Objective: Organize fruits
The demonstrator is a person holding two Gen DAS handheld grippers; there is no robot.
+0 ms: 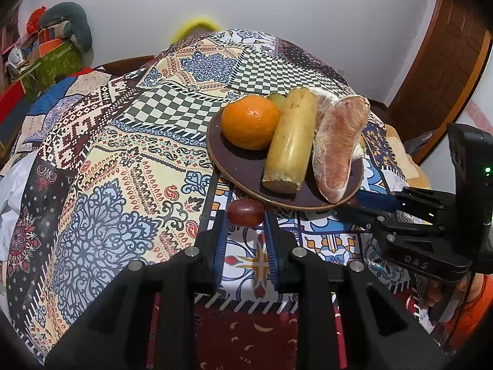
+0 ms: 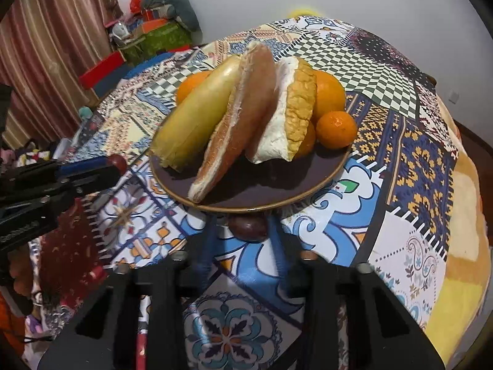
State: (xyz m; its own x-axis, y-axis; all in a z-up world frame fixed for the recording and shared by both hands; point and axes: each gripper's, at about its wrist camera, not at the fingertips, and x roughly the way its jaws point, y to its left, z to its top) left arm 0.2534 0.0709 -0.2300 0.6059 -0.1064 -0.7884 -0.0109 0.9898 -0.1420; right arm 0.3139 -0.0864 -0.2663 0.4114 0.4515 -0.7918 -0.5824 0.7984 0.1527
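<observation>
A brown plate [image 1: 237, 166] on the patterned tablecloth holds an orange [image 1: 250, 121], a yellow sugarcane piece [image 1: 291, 141] and a pink pomelo wedge [image 1: 337, 148]. The right wrist view shows the same plate [image 2: 277, 188] with the pomelo wedge [image 2: 243, 117], a peel-on pomelo piece [image 2: 292, 114] and oranges [image 2: 336, 129]. My left gripper [image 1: 246, 215] is shut on a small dark red fruit [image 1: 246, 212] just before the plate's near rim. My right gripper [image 2: 248, 226] is shut on another dark red fruit [image 2: 248, 226] at the plate's near edge.
The patterned cloth [image 1: 123, 160] covers a rounded table. Boxes and a stuffed toy [image 1: 55, 46] stand at the far left by the wall. A wooden door [image 1: 446, 61] is at the right. The right gripper's body [image 1: 431, 215] reaches in beside the plate.
</observation>
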